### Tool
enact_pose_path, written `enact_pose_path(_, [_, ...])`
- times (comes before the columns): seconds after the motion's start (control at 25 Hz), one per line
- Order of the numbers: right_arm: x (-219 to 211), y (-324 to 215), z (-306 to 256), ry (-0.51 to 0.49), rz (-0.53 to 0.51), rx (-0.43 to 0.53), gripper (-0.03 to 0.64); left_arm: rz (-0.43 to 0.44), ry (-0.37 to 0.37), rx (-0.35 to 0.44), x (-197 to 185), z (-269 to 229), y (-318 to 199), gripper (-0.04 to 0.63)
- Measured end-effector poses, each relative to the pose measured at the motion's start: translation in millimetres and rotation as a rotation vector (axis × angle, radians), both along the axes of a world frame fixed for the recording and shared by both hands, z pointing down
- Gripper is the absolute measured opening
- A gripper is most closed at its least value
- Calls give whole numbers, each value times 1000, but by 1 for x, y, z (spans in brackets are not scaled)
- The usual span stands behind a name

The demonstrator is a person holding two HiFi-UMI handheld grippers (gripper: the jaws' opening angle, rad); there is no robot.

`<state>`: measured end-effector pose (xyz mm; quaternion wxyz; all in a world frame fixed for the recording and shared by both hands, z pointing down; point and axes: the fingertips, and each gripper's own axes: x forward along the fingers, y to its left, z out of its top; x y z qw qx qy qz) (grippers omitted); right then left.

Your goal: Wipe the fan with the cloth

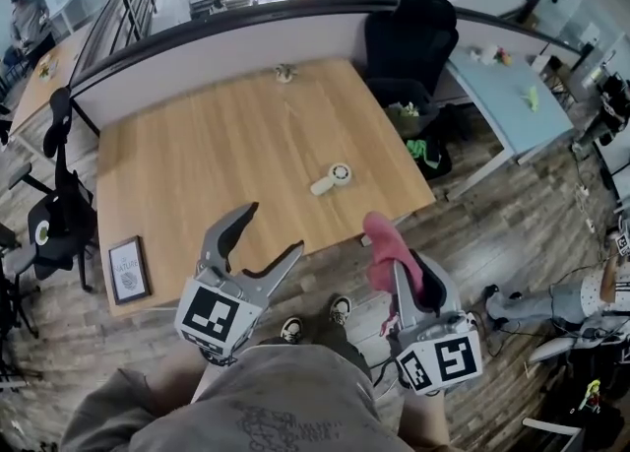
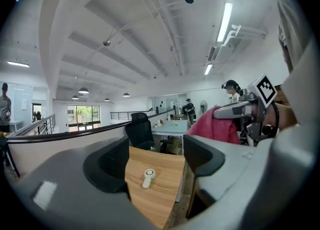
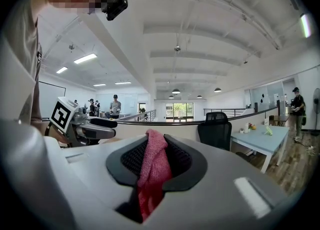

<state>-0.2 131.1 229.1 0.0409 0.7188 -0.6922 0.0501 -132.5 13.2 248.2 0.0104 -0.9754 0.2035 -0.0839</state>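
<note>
Fan (image 1: 332, 179) lies on wooden desk (image 1: 197, 164), untouched. Right gripper (image 3: 152, 161) pinches pink cloth (image 3: 150, 169); left gripper (image 2: 155, 159) gapes wide, empty, both well short of desk.

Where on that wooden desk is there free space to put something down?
Most of the wooden desk is bare: the wide stretch between the picture frame and the fan. Nothing is crowded; one small object sits by the partition.

From here I count one fan (image 1: 333, 178), one pink cloth (image 1: 386, 238), one framed picture (image 1: 128, 269), two black chairs, far chair (image 1: 409, 36) and left chair (image 1: 59, 209), and two tools: left tool (image 1: 275, 226), right tool (image 1: 394, 263).
</note>
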Motion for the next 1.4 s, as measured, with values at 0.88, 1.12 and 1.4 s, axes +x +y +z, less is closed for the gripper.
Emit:
enact_pose_path(0.88, [143, -148, 16, -20, -188, -28, 72, -158, -54, 22, 122, 8, -112, 332])
enact_pose_path(1.12, [184, -185, 21, -28, -268, -33, 72, -230, -61, 46, 158, 5, -140, 333])
enact_pose_path(1.4, [218, -219, 28, -18, -363, -32, 72, -317, -65, 54, 188, 9, -158, 333])
